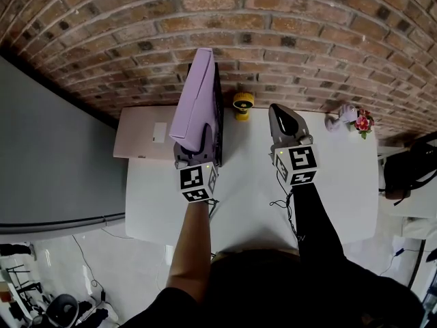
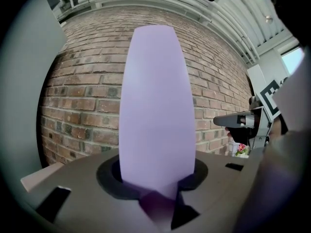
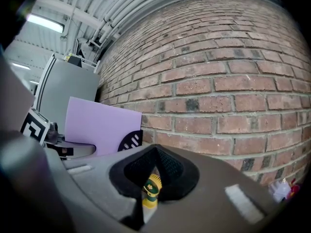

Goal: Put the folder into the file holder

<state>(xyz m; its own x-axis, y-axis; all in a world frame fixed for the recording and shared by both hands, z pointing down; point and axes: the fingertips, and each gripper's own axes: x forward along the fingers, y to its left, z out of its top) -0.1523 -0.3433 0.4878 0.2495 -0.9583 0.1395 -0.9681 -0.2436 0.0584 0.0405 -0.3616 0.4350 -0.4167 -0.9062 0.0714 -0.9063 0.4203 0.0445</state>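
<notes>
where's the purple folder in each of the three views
Head view: purple folder upper centre-left, upright above the left hand-held gripper.
Left gripper view: fills the centre, clamped between the jaws.
Right gripper view: left of centre, beside the black file holder.
Shared landmark: brick wall behind it.

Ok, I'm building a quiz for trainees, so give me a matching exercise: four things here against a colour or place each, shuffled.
1 folder
2 file holder
3 small fan
4 flowers

A yellow, by the brick wall
B far right of the table
C black, right beside the folder
D lilac, upright in the left claw

Pairs: 1-D, 2-C, 3-A, 4-B
</notes>
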